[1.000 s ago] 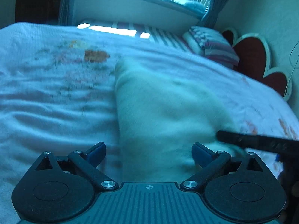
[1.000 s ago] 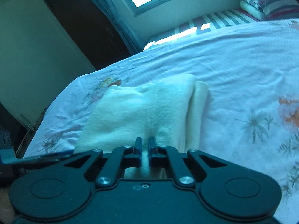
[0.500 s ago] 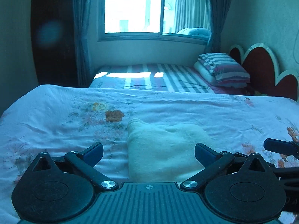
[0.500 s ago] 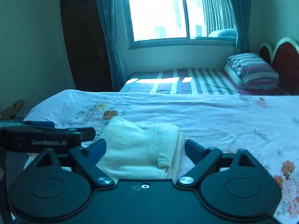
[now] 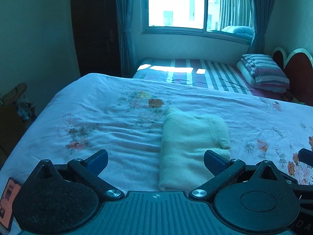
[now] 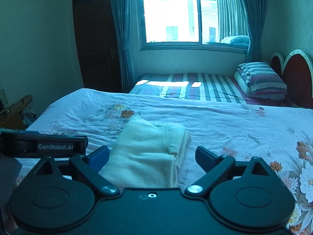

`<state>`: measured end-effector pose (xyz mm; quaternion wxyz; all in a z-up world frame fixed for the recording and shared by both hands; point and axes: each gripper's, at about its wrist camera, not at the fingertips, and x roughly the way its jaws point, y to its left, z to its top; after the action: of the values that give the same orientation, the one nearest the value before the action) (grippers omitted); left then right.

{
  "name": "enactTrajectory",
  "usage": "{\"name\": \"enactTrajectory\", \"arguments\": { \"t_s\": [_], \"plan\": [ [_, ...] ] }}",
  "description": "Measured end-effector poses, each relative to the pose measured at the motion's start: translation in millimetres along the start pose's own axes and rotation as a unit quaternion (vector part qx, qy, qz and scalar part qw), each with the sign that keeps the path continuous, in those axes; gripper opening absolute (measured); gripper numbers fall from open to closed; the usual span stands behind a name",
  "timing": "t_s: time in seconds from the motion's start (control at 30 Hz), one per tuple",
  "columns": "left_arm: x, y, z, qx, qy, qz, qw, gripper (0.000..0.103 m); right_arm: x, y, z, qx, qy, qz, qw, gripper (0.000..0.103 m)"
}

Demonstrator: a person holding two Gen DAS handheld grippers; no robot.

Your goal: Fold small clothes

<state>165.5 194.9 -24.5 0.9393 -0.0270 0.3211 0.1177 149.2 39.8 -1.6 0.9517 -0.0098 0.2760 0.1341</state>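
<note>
A pale cream garment (image 5: 191, 143) lies folded into a narrow stack on the floral bedsheet (image 5: 109, 121); it also shows in the right wrist view (image 6: 150, 152). My left gripper (image 5: 155, 159) is open and empty, held above the near end of the garment. My right gripper (image 6: 152, 154) is open and empty, also above the garment's near end. The left gripper's body (image 6: 43, 145) shows at the left of the right wrist view. A tip of the right gripper (image 5: 306, 154) shows at the right edge of the left wrist view.
A second bed with a striped mattress (image 5: 195, 74) and a striped pillow (image 5: 264, 70) stands beyond, under the window (image 5: 195, 5). A red heart-shaped headboard (image 5: 297, 72) is at the right. A dark door (image 5: 93, 29) and low furniture (image 6: 15, 113) are at the left.
My right gripper has opened and let go of the garment. Both grippers have pulled back and risen, so the garment now lies farther off, folded on the sheet.
</note>
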Motion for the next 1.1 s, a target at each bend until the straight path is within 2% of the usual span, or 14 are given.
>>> {"name": "enactTrajectory", "arguments": {
  "t_s": [0.27, 0.4, 0.57, 0.7, 1.1],
  "plan": [
    [-38, 1, -15, 0.017, 0.001, -0.004, 0.9999, 0.103, -36, 1, -11, 0.009, 0.007, -0.007, 1.000, 0.099],
    [-48, 3, -11, 0.013, 0.002, -0.024, 0.9996, 0.103, -49, 3, -11, 0.012, 0.005, -0.019, 1.000, 0.102],
    [-59, 0, -8, 0.023, -0.009, -0.030, 0.9993, 0.103, -59, 4, -12, 0.021, 0.000, -0.029, 0.999, 0.102],
    [-58, 2, -15, 0.026, 0.002, -0.039, 0.9989, 0.103, -64, 7, -16, 0.023, 0.004, -0.035, 0.999, 0.102],
    [-55, 7, -22, 0.039, 0.011, -0.035, 0.9986, 0.103, -64, 14, -28, 0.035, 0.012, -0.039, 0.999, 0.102]
  ]
}}
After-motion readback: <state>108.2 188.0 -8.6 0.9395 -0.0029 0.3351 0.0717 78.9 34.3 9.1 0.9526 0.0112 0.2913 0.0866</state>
